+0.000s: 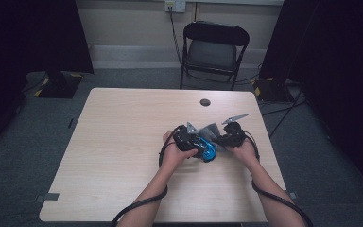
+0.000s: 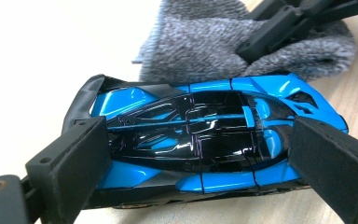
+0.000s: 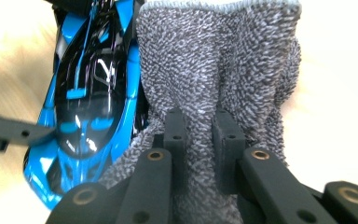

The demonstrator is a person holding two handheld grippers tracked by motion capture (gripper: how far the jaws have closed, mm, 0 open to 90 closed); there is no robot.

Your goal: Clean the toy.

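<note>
Keep your left gripper [image 2: 200, 158] clamped on the toy car [image 2: 200, 135] while the right gripper [image 3: 199, 140], pinching the cloth [image 3: 214, 60], wipes its side gently.

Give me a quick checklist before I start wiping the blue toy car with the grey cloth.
1. Left gripper clamped on the blue toy car: ok, one pad at the nose, one at the tail.
2. Right gripper shut on the grey cloth: ok, a fold is pinched between the pads.
3. Cloth against the car: ok, it lies along one side of the body.
4. Car resting on the table: ok, it sits on the wood.
5. Enough loose cloth beyond the pads to wipe: ok, a wide flap extends past them.
6. Car's roof clean or dirty: cannot tell, it is glossy with glare.
</note>
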